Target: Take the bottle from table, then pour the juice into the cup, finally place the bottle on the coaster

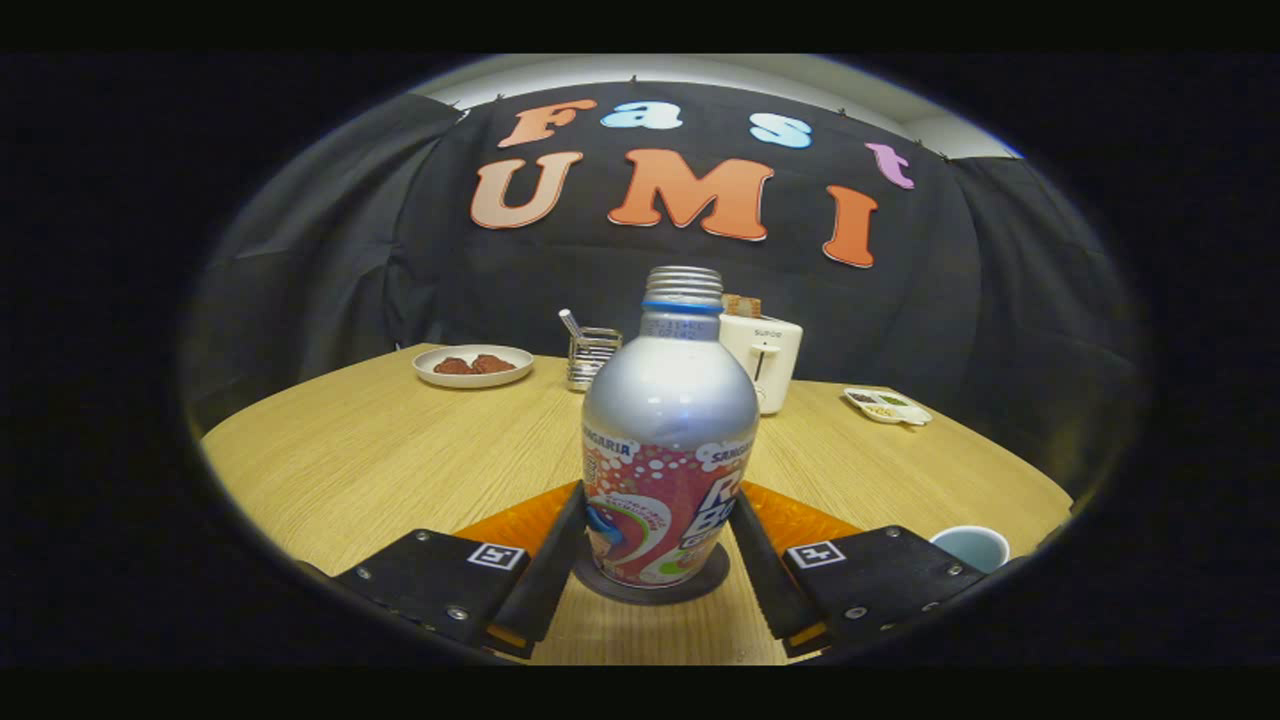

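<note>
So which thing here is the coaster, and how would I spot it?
Start at the round wooden table and find the tall silver bottle standing between the hand-held gripper fingers. The coaster is the dark, flat disc right under that bottle. Unlike the white plate and pale cup, it is thin and rimless.

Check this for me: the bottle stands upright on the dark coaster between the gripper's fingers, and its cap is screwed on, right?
Not quite. The gripper view shows the bottle with no cap: its threaded neck is bare. The rest holds: it stands upright on the dark coaster, between the fingers of the gripper, which sit close against its sides; whether they press it, I cannot tell.
</note>
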Motion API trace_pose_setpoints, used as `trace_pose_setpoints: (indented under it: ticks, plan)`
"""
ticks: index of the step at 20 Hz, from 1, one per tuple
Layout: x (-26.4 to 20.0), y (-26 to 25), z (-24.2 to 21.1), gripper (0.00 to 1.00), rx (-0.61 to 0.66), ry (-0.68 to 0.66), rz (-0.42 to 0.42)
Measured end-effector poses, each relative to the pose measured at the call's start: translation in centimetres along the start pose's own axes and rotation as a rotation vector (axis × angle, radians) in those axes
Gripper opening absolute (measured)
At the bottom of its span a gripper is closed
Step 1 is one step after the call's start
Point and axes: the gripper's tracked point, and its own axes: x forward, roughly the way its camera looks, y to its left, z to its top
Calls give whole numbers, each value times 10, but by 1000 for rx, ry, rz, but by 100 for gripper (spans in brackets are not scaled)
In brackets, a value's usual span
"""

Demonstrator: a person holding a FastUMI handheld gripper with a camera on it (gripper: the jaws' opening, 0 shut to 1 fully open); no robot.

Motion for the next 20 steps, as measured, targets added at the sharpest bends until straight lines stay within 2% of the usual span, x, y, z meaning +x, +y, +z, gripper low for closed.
trace_pose_setpoints:
  ticks: [2,5,7,10,14,17,20]
  plan:
    - [-6,0,0,83,14,-19,-8]
    - [-20,-1,3,97,42,-41,-6]
    - [-34,-3,13,97,38,-73,-4]
    - [-60,7,19,97,100,-121,34]
    - [-102,7,28,97,135,-190,21]
    - [-139,15,31,97,198,-203,66]
    - [-177,6,41,97,207,-227,28]
